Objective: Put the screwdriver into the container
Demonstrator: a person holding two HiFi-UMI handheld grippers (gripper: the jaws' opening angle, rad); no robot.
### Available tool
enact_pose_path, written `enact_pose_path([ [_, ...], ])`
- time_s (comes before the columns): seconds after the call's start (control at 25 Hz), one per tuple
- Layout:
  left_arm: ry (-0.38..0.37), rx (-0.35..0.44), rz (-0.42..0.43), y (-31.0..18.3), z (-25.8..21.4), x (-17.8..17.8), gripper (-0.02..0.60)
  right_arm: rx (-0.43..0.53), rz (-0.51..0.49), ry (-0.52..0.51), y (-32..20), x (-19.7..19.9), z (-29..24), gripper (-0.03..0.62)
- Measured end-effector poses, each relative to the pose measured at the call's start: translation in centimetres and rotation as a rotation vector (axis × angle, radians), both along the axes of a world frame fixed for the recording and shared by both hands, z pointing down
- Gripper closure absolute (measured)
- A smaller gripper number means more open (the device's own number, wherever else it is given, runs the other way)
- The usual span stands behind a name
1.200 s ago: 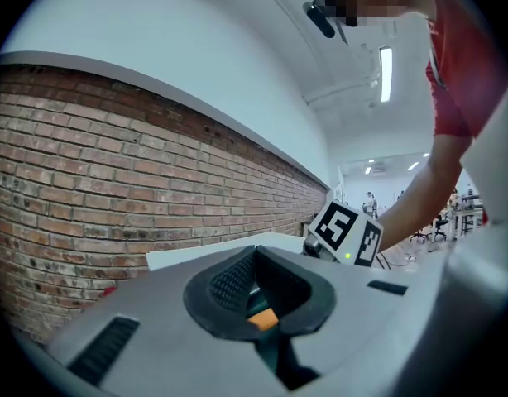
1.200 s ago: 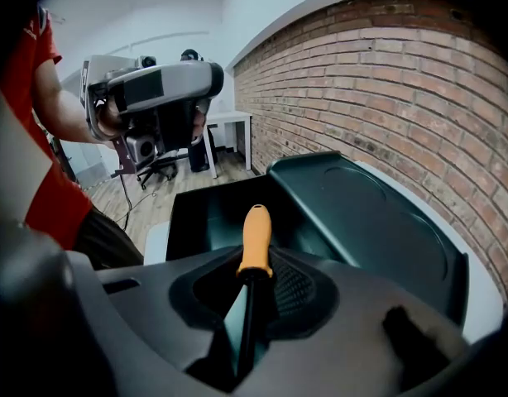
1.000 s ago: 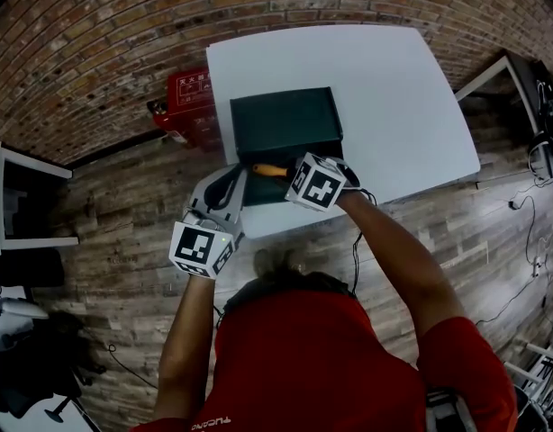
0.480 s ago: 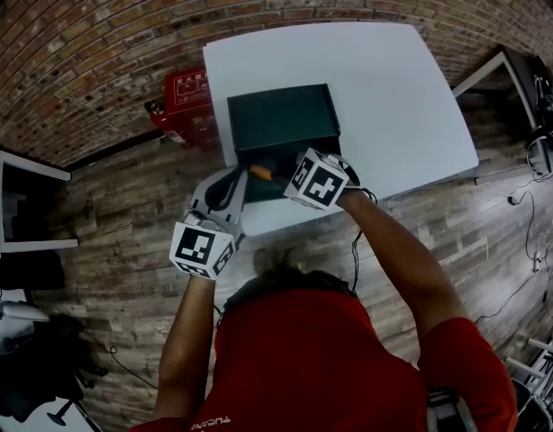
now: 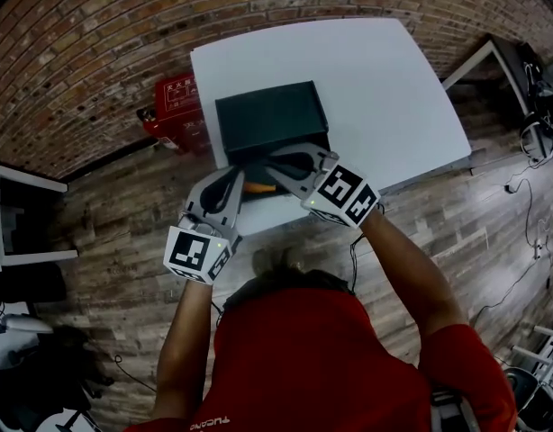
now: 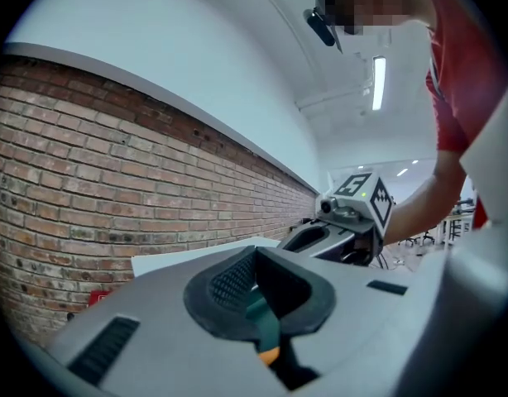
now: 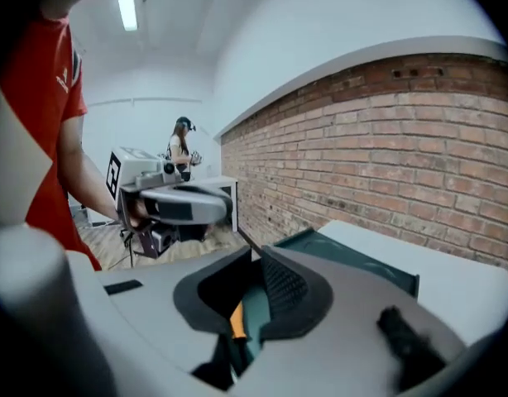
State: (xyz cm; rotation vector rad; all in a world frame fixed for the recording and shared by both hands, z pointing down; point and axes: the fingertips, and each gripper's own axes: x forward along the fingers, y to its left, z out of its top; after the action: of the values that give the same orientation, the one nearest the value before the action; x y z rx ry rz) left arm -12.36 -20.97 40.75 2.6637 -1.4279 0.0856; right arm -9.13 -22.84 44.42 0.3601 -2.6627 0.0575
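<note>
A dark green container (image 5: 267,120) stands on the white table (image 5: 376,88). The screwdriver's orange handle (image 5: 258,187) shows at the container's near end, between my two grippers. My left gripper (image 5: 239,173) comes in from the left with its jaws shut, tips touching. Facing it from the right, my right gripper (image 5: 262,162) is shut too. In the left gripper view the orange handle (image 6: 268,355) shows through the hollow below the closed tips (image 6: 254,253). The right gripper view has it (image 7: 235,321) below the tips (image 7: 256,253), over the container (image 7: 353,259). Neither gripper holds it.
A red box (image 5: 173,106) sits on the wooden floor by the brick wall, left of the table. A white shelf (image 5: 6,214) stands at the far left. Cables and gear (image 5: 533,133) lie at the right. The table's near edge runs just under both grippers.
My right gripper has swung back toward the person and to the right. The orange handle, earlier sticking out from it, now sits lower at the container's near end. The left gripper barely moved.
</note>
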Motion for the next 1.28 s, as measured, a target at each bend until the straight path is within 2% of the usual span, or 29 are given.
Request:
enact_pose_path([
  [0.24,0.021,0.032,0.027,0.8,-2.2,1.0,0.566,0.015,0.067,-0.228,1.1,1.2,-5.5,0.549],
  [0.44,0.025,0.072,0.061,1.7,-3.9,2.4,0.566,0.047,0.095,-0.339,2.6,2.0,-7.9,0.559],
  [0.84,0.032,0.102,0.09,3.0,-5.4,4.0,0.566,0.038,0.135,-0.445,3.6,3.5,-9.6,0.563],
  [1.28,0.029,0.11,0.088,3.1,-5.8,4.7,0.566,0.043,0.122,-0.453,4.1,3.9,-9.7,0.563],
])
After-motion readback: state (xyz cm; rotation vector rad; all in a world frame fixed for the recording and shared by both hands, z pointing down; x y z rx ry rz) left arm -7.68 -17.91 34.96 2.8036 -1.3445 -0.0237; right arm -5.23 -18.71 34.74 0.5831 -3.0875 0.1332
